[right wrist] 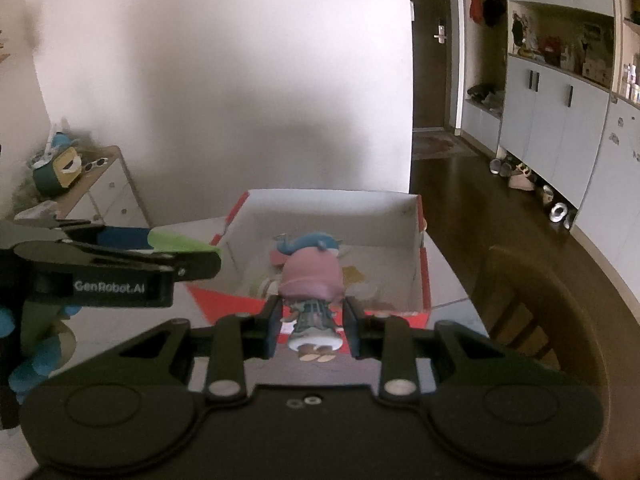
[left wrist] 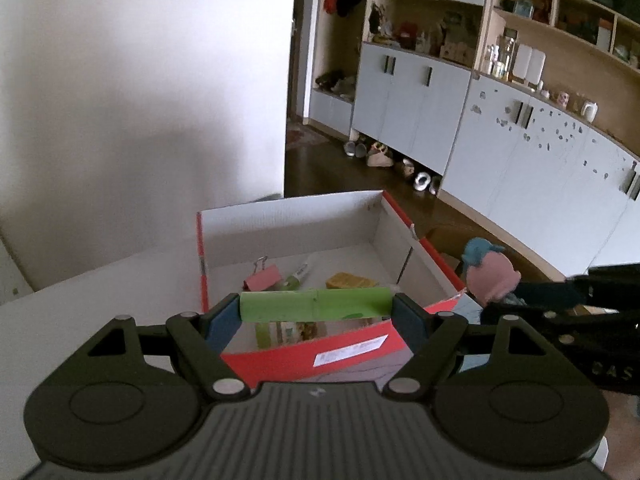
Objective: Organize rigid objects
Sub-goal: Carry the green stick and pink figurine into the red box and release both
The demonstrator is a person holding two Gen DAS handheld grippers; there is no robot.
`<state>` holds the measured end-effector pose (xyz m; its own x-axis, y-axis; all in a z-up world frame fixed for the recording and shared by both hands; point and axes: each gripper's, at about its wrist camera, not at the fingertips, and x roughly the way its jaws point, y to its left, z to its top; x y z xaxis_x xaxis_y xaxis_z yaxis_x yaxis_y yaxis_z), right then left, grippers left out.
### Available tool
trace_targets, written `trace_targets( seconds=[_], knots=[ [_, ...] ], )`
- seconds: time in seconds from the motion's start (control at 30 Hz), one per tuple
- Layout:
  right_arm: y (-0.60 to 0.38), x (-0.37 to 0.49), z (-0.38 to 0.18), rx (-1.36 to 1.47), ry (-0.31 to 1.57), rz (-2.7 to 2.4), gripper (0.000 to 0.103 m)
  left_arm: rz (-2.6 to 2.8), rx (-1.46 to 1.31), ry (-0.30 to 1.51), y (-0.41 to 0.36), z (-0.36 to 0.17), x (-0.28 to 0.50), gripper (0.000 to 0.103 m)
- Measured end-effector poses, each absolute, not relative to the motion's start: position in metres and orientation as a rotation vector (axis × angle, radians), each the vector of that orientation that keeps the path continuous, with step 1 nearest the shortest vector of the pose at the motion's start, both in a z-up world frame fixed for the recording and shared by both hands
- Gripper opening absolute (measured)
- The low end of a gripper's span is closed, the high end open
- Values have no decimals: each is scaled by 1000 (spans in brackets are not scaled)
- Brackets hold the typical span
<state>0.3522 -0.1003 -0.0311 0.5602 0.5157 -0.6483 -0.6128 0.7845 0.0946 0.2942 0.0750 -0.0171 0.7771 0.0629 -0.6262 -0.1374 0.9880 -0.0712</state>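
We log: left gripper [left wrist: 316, 306] fingers set wide, clamping green tube [left wrist: 316, 303] endwise; right gripper [right wrist: 312, 320] fingers narrowly pinching figurine [right wrist: 313, 280]; red box [left wrist: 304, 356] beneath.

Beyond my counter, pale blue cabinets [left wrist: 412, 104] line the wall. Shoes [left wrist: 384, 156] sit on the dark floor [right wrist: 460, 184] beneath those cabinets; a wooden chair [right wrist: 532, 312] stands nearer.

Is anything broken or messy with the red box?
A little. The red box has a torn, ragged near right corner. Nothing has spilled: the pink binder clip and other small things lie inside. The left gripper holds a green tube; the right gripper holds a figurine.
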Motion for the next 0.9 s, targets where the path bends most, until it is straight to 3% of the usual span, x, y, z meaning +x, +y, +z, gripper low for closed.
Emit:
trace_targets(
  seconds=[0.9],
  knots=[
    [-37,512,-109,-221,878,587,31,86,-50,853,100,-95,439,81]
  ],
)
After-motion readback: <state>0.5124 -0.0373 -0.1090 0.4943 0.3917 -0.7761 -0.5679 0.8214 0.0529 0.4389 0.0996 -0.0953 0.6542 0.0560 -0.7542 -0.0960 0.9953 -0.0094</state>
